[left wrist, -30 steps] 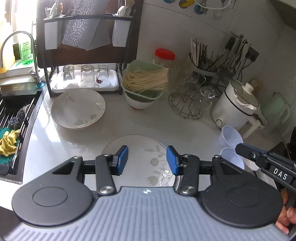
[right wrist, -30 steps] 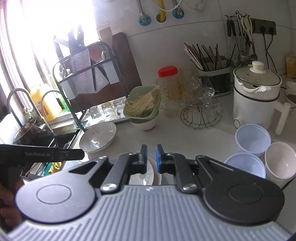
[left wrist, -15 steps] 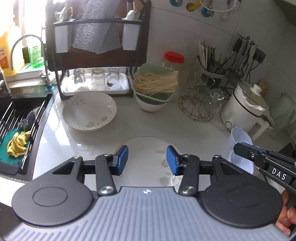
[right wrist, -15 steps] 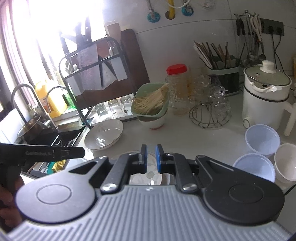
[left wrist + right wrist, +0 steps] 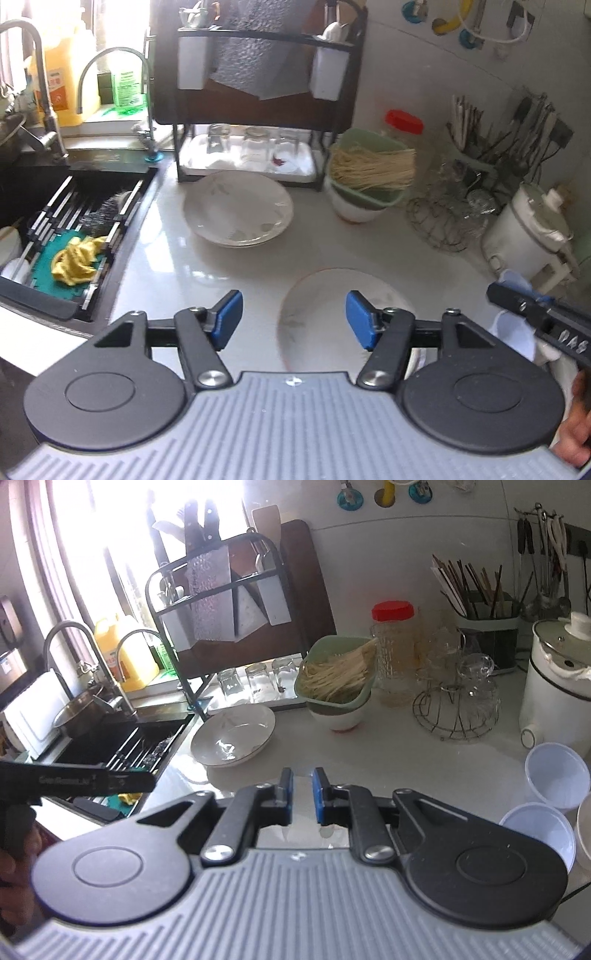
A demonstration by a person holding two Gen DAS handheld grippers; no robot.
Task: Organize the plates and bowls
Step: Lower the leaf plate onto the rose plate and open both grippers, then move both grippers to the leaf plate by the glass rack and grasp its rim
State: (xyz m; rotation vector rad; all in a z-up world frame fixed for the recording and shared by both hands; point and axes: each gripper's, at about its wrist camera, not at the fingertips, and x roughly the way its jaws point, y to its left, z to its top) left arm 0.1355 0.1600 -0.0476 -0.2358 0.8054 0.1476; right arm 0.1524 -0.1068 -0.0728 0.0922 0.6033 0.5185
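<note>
Low in the left wrist view, the left gripper (image 5: 294, 319) hangs over the near flat plate (image 5: 332, 295) on the white worktop (image 5: 166, 266). Its blue fingers (image 5: 229, 314) have just been spreading and stand wide apart, with nothing clamped between them; the plate lies below them, its rim showing through the gap. The right gripper (image 5: 302, 796) has also just been parting its fingers, which now show a narrow gap and grip nothing; the same plate peeks out beneath them at lower centre.

The step in hand looks like taking up this near plate. To do it well, one gripper should come in low at the rim so that a finger slides under the lip and the other comes down on top, closing only once the rim sits deep in the gap.

Farther up, centre left, the stacked deep plates (image 5: 238, 214) rest just before the dish rack (image 5: 255, 110), the likely place to set it. At the right edge wait the translucent plastic bowls (image 5: 556, 771); they should nest afterwards.
</note>
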